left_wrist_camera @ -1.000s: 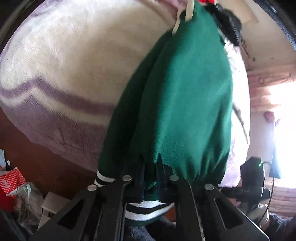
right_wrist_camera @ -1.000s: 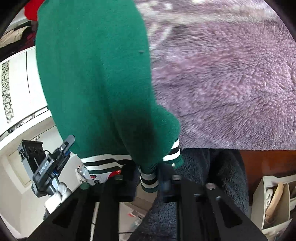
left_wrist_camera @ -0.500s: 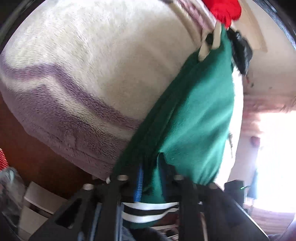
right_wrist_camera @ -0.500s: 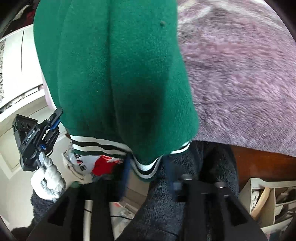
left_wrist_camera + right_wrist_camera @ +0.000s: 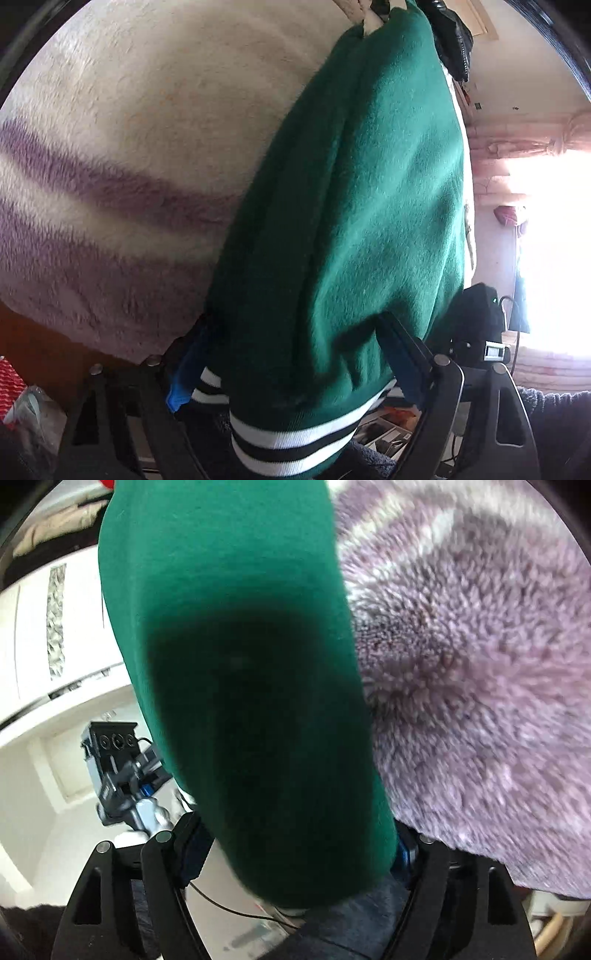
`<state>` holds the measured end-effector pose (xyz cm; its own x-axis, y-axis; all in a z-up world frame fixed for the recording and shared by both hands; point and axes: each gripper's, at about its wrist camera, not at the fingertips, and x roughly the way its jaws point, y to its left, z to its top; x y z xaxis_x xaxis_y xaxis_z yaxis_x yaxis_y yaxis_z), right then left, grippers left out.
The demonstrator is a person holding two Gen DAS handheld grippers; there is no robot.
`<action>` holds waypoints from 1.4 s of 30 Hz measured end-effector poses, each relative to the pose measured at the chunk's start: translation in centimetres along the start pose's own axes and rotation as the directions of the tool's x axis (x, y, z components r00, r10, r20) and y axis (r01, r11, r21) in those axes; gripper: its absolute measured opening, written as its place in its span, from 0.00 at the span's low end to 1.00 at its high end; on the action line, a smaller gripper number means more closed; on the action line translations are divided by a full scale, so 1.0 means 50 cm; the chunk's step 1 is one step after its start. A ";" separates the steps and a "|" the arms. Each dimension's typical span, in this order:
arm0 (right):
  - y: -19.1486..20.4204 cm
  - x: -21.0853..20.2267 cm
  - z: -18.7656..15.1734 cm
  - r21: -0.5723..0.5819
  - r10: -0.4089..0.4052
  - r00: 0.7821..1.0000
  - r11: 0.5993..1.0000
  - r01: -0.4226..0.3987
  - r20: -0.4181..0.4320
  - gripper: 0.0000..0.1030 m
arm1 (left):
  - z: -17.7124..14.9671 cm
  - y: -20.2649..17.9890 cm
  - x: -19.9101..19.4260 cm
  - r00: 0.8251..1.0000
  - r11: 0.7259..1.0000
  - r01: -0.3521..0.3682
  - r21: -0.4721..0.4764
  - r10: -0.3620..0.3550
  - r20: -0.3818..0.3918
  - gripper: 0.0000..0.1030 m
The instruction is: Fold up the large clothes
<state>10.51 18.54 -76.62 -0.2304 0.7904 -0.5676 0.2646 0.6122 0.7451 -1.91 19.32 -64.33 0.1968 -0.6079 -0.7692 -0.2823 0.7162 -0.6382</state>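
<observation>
Green sweater (image 5: 351, 221) lies stretched along a fluffy white-and-purple blanket (image 5: 129, 147), its black-and-white striped hem hanging off the near edge toward the cameras. Left claw (image 5: 295, 354): jaws wide apart and opening, the hem end of the sweater sitting loose between them, pads not pressing on it. Right claw (image 5: 299, 845): jaws likewise spread and opening, the sweater's near end between the fingers, unclamped; the other handheld claw shows at left in this view.
</observation>
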 end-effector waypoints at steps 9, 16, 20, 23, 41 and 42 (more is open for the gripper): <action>0.015 0.013 -0.041 0.102 0.181 0.982 0.977 -0.186 0.051 0.30 | -0.035 -0.018 -0.060 0.996 0.999 0.020 -0.027 -0.018 0.087 0.25; 0.074 -0.010 -0.115 0.131 0.165 0.986 0.977 -0.168 0.033 0.25 | -0.087 -0.067 -0.112 0.988 0.992 0.092 -0.082 -0.081 0.129 0.21; 0.099 -0.050 -0.117 0.178 0.211 0.977 0.961 -0.213 0.029 0.25 | -0.066 -0.101 -0.141 0.979 0.981 0.143 -0.128 -0.121 0.165 0.21; 0.126 -0.114 -0.101 0.167 0.258 0.966 0.952 -0.258 0.023 0.25 | -0.026 -0.121 -0.176 0.968 0.971 0.187 -0.147 -0.157 0.197 0.20; 0.310 -0.414 0.320 0.165 0.497 0.800 0.805 -0.570 0.336 0.24 | 0.546 -0.288 -0.099 0.892 0.920 0.384 -0.079 -0.347 0.290 0.19; 0.306 -0.423 0.372 0.199 0.486 0.795 0.793 -0.576 0.363 0.24 | 0.583 -0.285 -0.075 0.901 0.922 0.376 -0.095 -0.340 0.268 0.19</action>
<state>36.87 11.61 -59.72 0.2856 0.9336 -0.2164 0.5288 0.0348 0.8480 28.76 21.39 -53.23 0.5248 -0.7000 -0.4843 -0.2752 0.3988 -0.8748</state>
